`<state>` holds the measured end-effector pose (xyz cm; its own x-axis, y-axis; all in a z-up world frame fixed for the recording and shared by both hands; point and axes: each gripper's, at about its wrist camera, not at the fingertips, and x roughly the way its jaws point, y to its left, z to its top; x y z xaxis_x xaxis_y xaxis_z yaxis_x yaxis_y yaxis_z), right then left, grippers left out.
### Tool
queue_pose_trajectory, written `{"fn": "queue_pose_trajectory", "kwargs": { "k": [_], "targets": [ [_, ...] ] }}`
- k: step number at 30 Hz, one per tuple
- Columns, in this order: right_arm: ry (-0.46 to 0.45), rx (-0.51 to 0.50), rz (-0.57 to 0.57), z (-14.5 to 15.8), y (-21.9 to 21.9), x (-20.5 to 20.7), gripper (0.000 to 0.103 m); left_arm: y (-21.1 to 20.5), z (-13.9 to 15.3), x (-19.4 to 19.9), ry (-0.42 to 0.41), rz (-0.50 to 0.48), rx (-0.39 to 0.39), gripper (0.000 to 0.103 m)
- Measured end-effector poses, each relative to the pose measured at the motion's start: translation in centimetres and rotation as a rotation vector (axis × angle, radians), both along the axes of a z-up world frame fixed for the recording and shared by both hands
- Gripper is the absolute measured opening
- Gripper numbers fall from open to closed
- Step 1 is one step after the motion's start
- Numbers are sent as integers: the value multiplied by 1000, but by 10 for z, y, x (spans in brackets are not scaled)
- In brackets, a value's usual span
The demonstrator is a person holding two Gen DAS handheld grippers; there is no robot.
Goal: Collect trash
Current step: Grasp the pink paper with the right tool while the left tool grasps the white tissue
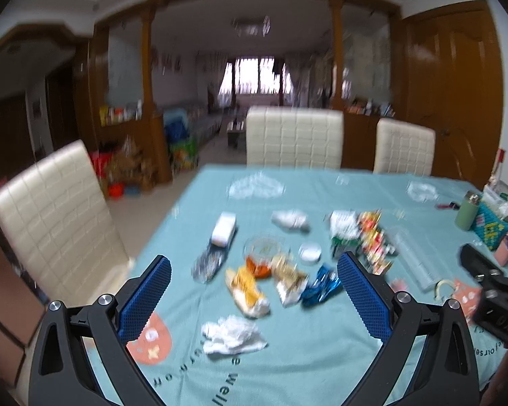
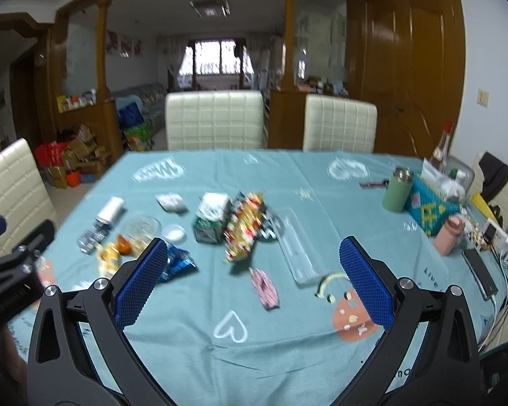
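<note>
Trash: wrappers (image 2: 244,230), crumpled tissue (image 1: 232,335), blue foil (image 1: 321,286), clear plastic tray (image 2: 293,247), pink wrapper (image 2: 266,289), scattered mid-bench on teal cloth (image 2: 220,365). Left claw (image 1: 254,296) spread wide, empty, above tissue. Right claw (image 2: 252,277) spread wide, empty, above pink wrapper.

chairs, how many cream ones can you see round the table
3 in the right wrist view: one at the far side, one to its right, one at the left end. Others may be hidden.
</note>
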<state>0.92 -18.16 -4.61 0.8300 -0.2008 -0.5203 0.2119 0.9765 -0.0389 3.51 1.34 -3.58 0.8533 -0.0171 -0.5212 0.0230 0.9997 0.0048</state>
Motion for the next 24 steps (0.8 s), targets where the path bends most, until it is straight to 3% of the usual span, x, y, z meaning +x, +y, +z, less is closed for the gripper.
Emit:
{"fn": "queue_pose_trajectory", "kwargs": {
  "k": [6,9,17,21,24],
  "targets": [
    [212,52,-27,-60,-30,40,100,30,-71,52,291,16,-93,96],
    [287,46,-23,-85,-32,55,100,35,-99,63,370,15,-97,96],
    [357,3,3,-111,-19,89,100,48,-126,80,443,54,-70,96],
    [412,-26,-30,-121,-25,102,100,44,-139,80,496,13,-79,96],
    [426,-22,-56,-127,-36,104,100,36,-144,75,483,5,-24,96]
  ]
}}
